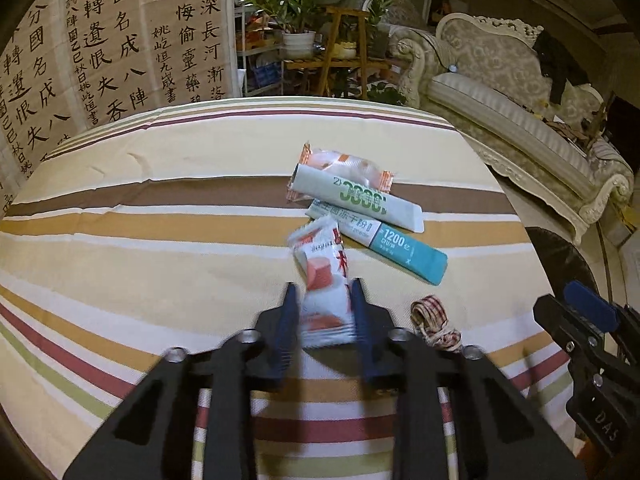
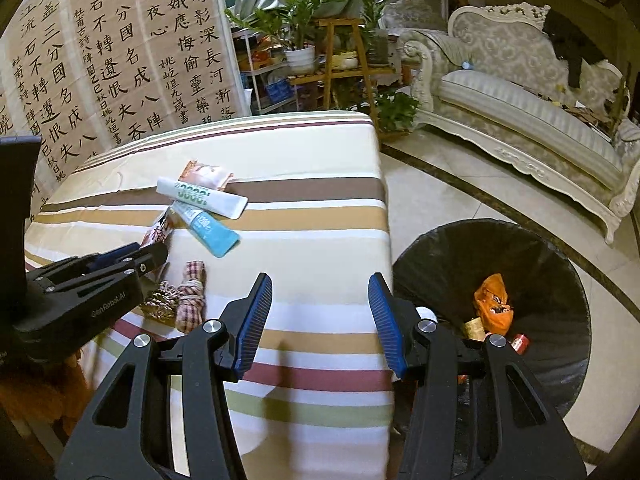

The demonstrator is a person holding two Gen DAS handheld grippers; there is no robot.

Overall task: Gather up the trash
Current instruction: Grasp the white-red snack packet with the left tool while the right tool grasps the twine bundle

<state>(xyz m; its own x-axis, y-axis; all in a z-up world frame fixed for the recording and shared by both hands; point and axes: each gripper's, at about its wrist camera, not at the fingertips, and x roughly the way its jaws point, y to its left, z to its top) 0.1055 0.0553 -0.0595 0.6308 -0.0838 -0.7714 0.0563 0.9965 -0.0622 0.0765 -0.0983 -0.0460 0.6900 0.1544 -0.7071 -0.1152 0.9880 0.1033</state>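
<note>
My left gripper (image 1: 324, 284) is shut on a white and red snack wrapper (image 1: 324, 280), held just above the striped tablecloth (image 1: 160, 248). Beyond it lie a teal and white sachet (image 1: 396, 246), a white tube-like packet with green print (image 1: 360, 196) and an orange and white wrapper (image 1: 344, 166). A checked red ribbon bundle (image 1: 434, 320) lies right of the left gripper. My right gripper (image 2: 320, 284) is open and empty above the table's right edge. The left gripper (image 2: 132, 258) and ribbon bundle (image 2: 192, 296) show in the right wrist view.
A black-lined trash bin (image 2: 540, 248) stands on the floor right of the table, holding an orange bag (image 2: 494, 304) and other scraps. A pale sofa (image 2: 532, 120) is behind it. Plants (image 2: 304, 28) and a calligraphy screen (image 2: 120, 60) stand beyond the table.
</note>
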